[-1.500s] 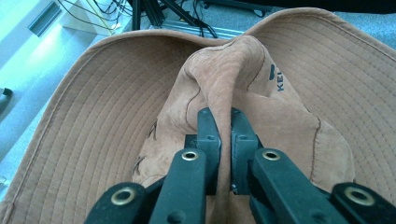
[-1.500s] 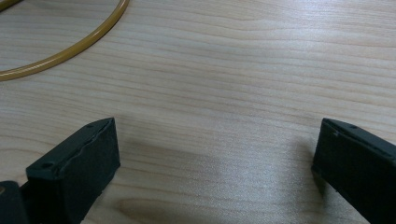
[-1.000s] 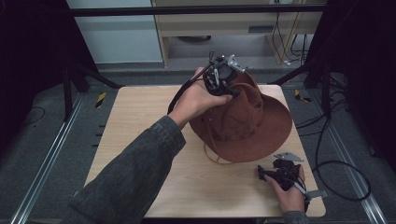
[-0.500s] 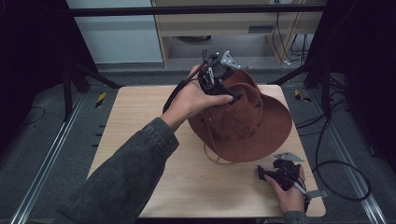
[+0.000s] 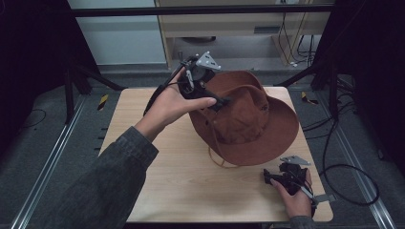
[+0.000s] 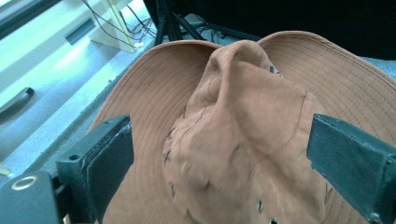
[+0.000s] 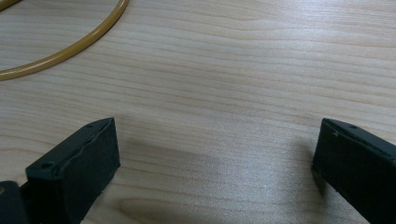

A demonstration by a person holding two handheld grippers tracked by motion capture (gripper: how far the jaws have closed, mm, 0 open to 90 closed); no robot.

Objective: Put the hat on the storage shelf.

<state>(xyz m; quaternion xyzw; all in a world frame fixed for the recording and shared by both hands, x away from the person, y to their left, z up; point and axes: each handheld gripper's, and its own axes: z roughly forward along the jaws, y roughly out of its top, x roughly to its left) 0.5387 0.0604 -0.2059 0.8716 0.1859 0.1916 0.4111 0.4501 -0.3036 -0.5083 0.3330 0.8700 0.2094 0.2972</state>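
Two grippers are in my hands, and neither is holding anything. My left gripper [image 5: 217, 98] hangs over the crown of the brown suede hat [image 5: 248, 119], which sits on the far right part of the wooden table [image 5: 157, 162] with its wide brim spread toward the right edge. Its jaws have just been opening; in the left gripper view they stand wide, one on each side of the pinched crown [image 6: 243, 116], with no pad pressing on the suede. My right gripper [image 5: 274, 177] rests low near the table's front right corner, jaws wide too, looking across bare wood at a loop of the hat's tan chin cord [image 7: 70, 51].

The crown looks soft and creased, so if I lower the left jaws again they could crush or drag it and tip the hat, I think. The cord trails in front of the brim; a careless sweep of my right gripper could snag it and pull the hat toward the edge.

I can read no brand, label or writing on the hat or on either gripper.
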